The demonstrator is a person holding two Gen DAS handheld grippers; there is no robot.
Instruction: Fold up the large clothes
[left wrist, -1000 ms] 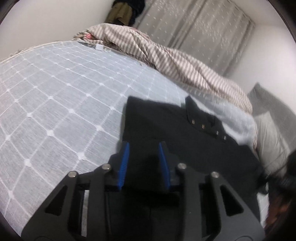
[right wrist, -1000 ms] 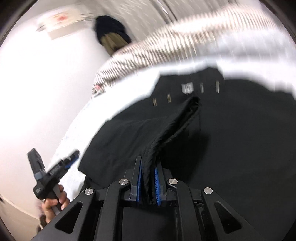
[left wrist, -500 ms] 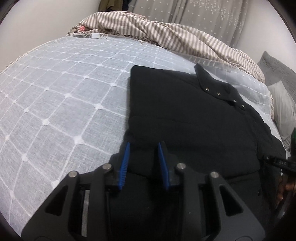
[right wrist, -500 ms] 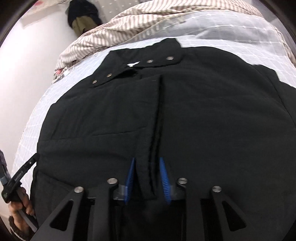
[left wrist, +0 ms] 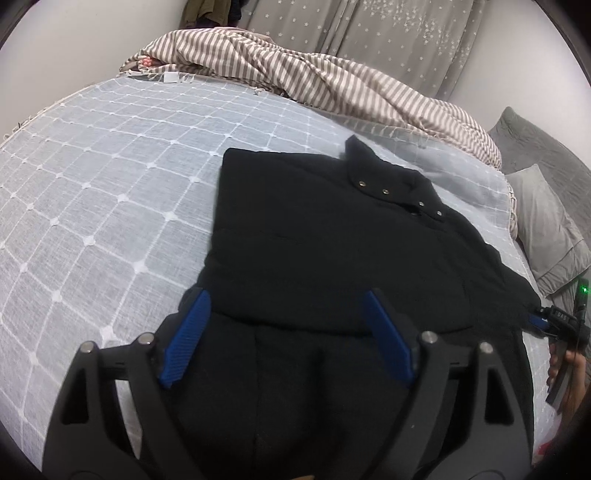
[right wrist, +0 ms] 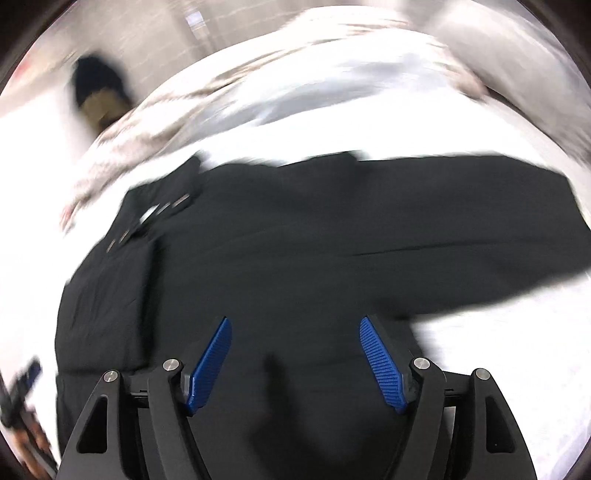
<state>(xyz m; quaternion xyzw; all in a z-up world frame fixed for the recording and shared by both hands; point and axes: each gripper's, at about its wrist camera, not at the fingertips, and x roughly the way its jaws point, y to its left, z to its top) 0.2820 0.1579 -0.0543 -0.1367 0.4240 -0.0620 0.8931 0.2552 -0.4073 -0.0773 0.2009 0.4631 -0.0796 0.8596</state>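
A black jacket (left wrist: 332, 251) with metal snaps along its collar lies spread on the bed, one side folded over its body. My left gripper (left wrist: 286, 299) hovers over the jacket's near part, its jaws opening wide and nothing gripped between the blue pads. In the blurred right wrist view the jacket (right wrist: 295, 258) fills the middle, one sleeve stretched out to the right. My right gripper (right wrist: 293, 325) is above it, jaws opening, pads apart from the cloth. The right gripper (left wrist: 546, 321) also shows at the left wrist view's right edge, held by a hand.
The bed cover (left wrist: 92, 192) is pale blue with a white grid. A striped blanket (left wrist: 303, 77) is bunched along the far edge. Grey pillows (left wrist: 546, 229) lie at the right. Starred curtains (left wrist: 388, 33) hang behind, and clothes (left wrist: 207, 14) hang on the wall.
Both grippers let go of the jacket and opened wide. The lifted fold that the right gripper held now lies flat. The right gripper swung quickly sideways; the left drew back a little.
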